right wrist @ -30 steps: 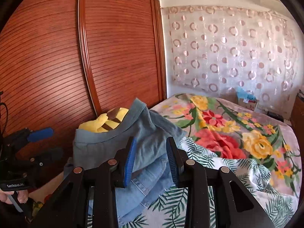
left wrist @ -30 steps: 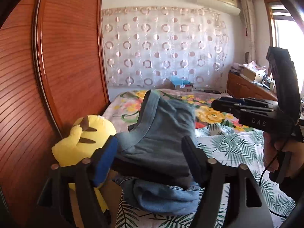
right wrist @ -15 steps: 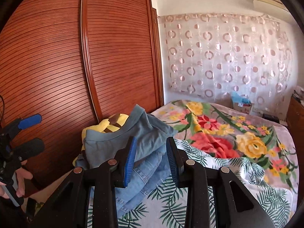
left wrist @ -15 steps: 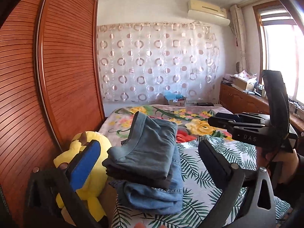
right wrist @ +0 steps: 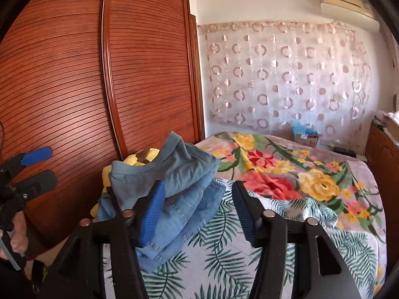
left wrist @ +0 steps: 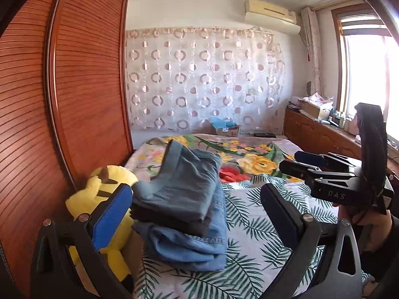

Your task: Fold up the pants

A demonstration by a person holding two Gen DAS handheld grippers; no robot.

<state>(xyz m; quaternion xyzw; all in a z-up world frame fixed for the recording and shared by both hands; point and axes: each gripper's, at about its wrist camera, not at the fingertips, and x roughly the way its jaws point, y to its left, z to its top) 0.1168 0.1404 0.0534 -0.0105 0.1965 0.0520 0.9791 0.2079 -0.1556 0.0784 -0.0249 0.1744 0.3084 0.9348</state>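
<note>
Ahead of both tools [left wrist: 197,214] [right wrist: 199,214], jaws apart and empty, right's opening: folded pants [left wrist: 184,199].

Left wrist: low, close before the stack of folded pants [left wrist: 182,199], facing the far curtain.
Right wrist: right of the stack, facing the same way.
Shared: stack, plush, bed.

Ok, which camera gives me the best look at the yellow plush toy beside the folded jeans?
The left wrist view: the yellow plush toy shows its head and body beside the folded denim pants. In the right wrist view the pants hide most of it.
</note>
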